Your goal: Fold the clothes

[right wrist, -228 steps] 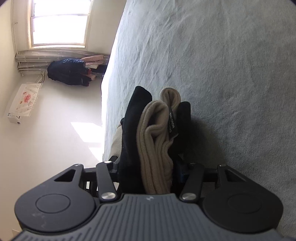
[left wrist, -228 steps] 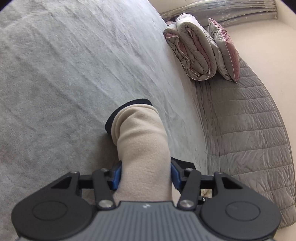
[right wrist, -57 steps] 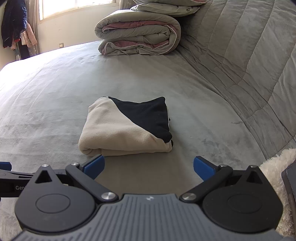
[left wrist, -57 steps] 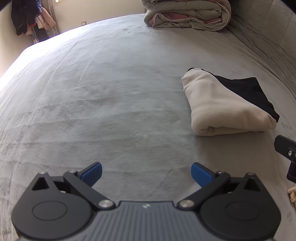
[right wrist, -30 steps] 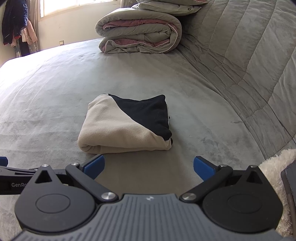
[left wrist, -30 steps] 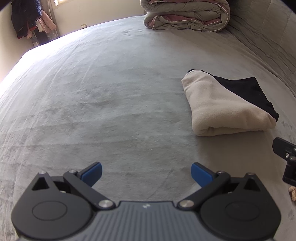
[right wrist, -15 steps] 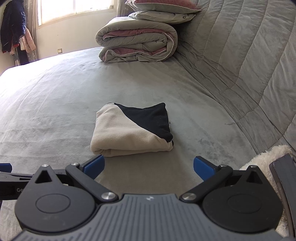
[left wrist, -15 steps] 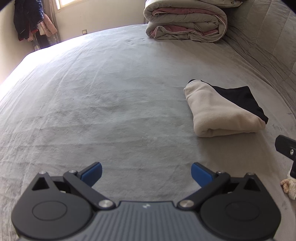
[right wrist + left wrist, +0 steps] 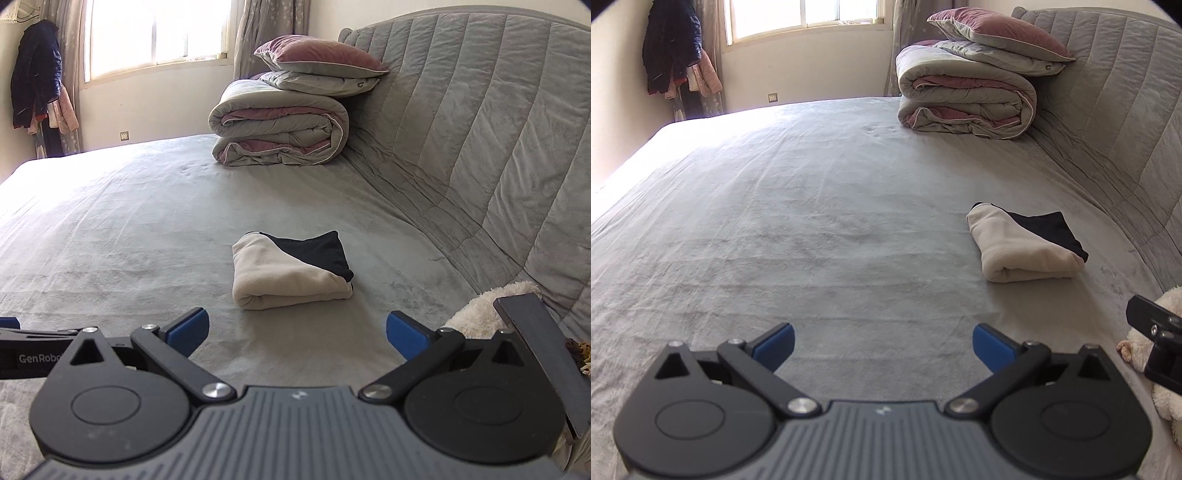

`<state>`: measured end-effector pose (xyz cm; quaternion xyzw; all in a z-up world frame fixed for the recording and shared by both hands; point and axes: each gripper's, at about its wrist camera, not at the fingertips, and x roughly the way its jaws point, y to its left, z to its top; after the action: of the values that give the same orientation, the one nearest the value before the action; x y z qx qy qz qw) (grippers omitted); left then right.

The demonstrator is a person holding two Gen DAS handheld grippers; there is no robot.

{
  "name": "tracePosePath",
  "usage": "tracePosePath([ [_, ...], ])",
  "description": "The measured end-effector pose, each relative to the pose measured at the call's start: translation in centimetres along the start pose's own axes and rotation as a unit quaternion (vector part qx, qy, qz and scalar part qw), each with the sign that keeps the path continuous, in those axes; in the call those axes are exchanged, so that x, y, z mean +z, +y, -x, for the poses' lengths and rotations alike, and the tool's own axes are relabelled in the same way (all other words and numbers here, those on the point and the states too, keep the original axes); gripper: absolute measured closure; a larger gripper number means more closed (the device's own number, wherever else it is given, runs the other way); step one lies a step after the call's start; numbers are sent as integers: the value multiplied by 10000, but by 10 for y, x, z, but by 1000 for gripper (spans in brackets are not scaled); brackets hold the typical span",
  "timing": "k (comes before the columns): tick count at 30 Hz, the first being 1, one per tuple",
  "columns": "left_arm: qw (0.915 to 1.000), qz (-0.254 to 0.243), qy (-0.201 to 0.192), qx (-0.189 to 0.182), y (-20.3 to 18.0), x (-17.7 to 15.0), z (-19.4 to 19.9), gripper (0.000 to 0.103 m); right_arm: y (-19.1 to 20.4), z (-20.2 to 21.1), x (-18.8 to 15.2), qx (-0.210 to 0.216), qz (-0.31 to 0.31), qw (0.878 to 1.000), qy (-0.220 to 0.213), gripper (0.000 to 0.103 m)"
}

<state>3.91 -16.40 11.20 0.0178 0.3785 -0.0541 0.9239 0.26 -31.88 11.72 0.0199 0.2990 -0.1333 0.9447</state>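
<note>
Folded cream/black garment (image 9: 290, 275) is lying on the bed (image 9: 129, 229) just ahead of the right claw (image 9: 295, 328), and ahead and to the right of the left claw (image 9: 882, 345). Both claws are hanging wide open, gripping nothing. Looks like soft, light fleece, prob. floppy w/ loose layers, so I'd be pinching thru the thick rolled near edge, both claws apart, to stop it unfolding.

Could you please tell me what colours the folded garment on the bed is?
The folded garment is cream with a black section, clearest in the right wrist view.
</note>
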Motion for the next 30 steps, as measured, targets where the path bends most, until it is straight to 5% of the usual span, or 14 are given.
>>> tracePosePath([
  [15,9989,218,-394,110,47,-84,76,1,17,88,-66,126,-103,9995,-280,0],
  [30,9987,-6,-366,347,56,-130,99,1,27,124,-119,9,-409,9980,-487,0],
])
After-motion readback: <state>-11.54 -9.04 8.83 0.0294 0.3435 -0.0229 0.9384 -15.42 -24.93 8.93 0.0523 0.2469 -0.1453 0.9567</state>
